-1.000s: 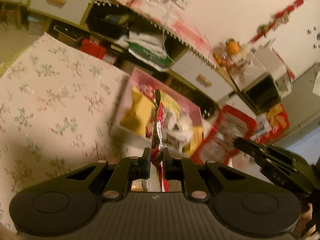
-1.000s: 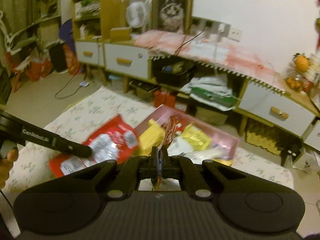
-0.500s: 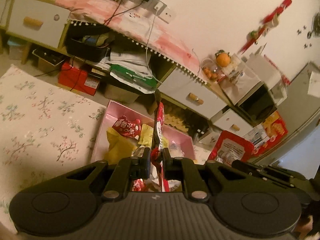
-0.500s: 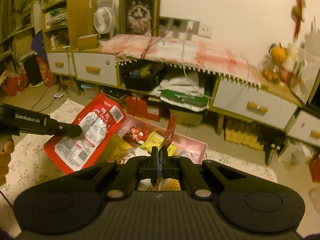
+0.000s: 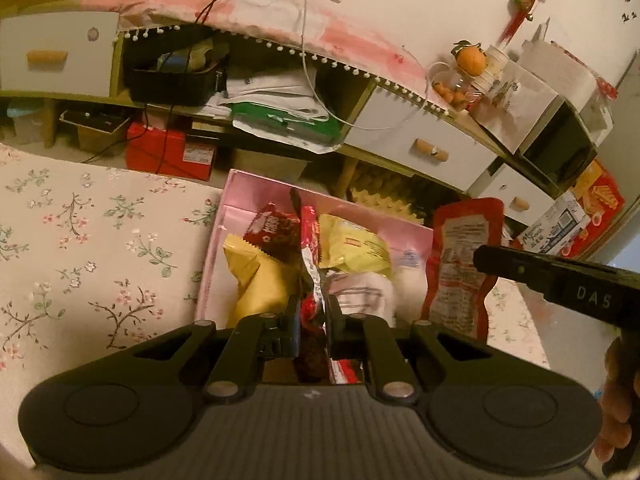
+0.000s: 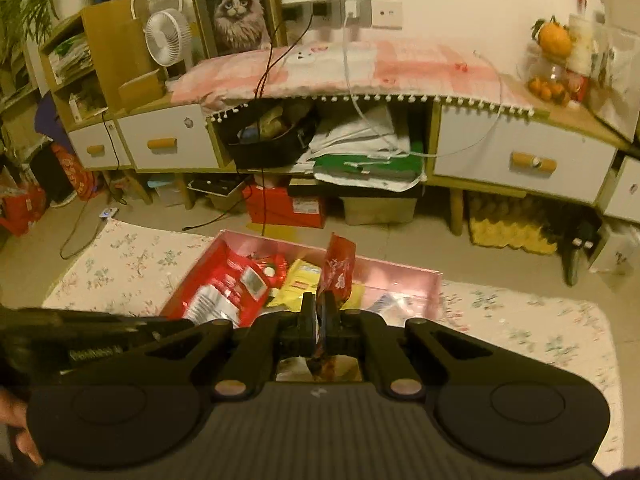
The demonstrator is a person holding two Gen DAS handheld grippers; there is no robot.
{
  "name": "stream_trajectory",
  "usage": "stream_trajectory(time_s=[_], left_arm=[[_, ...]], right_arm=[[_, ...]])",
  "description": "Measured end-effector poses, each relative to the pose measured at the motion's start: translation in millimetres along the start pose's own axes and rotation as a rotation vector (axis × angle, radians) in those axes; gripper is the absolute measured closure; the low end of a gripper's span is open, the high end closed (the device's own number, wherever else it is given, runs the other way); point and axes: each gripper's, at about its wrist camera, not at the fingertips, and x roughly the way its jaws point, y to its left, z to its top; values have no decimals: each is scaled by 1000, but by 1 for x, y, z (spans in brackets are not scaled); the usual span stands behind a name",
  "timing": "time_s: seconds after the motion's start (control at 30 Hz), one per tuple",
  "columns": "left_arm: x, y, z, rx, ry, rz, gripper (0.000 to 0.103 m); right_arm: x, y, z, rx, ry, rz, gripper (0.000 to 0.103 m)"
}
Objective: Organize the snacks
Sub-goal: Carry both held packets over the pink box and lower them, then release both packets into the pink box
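Note:
My left gripper (image 5: 312, 316) is shut on a red and silver snack packet (image 5: 309, 248), seen edge-on and standing up over the pink box (image 5: 256, 179). In the right wrist view the same packet (image 6: 228, 296) hangs flat over the box's left part. My right gripper (image 6: 319, 316) is shut on a dark red packet (image 6: 339, 266) above the box's (image 6: 400, 271) middle. From the left wrist view that packet (image 5: 460, 264) hangs beside the box's right edge. Yellow packets (image 5: 256, 276) and a small red packet (image 5: 272, 228) lie inside the box.
The box sits on a table with a floral cloth (image 5: 80, 240), which has bare cloth on both sides (image 6: 520, 328). Behind stands a low sideboard with white drawers (image 6: 524, 160), a red carton (image 6: 288, 208) and cables on the floor. A hand (image 5: 616, 408) shows at the right edge.
Both grippers have come forward and down over the pink box, each still holding its packet. Both views have rolled closer to level, and the box now lies nearer below.

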Motion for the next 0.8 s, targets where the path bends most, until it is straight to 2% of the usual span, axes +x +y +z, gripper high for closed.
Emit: stream_trajectory(time_s=[0.2, 0.3, 0.37, 0.4, 0.57, 0.63, 0.73, 0.8], left_arm=[[5, -15, -2, 131, -58, 48, 87], [7, -15, -2, 141, -50, 41, 85], [4, -16, -1, 157, -39, 57, 82], [2, -15, 0, 150, -42, 58, 77], [-17, -9, 7, 79, -51, 25, 68], [-23, -8, 6, 67, -42, 23, 66], [-32, -7, 3, 41, -32, 35, 64], [-42, -6, 1, 14, -31, 33, 64]], right_arm=[[12, 4, -5, 37, 20, -64, 98], [16, -5, -9, 89, 42, -23, 93], [16, -11, -10, 127, 59, 1, 85], [13, -13, -10, 140, 54, 14, 83], [-7, -24, 0, 231, -2, 68, 81], [-3, -19, -1, 210, 34, 49, 81], [19, -10, -14, 163, 163, 7, 81], [32, -10, -26, 180, 210, -4, 83]])
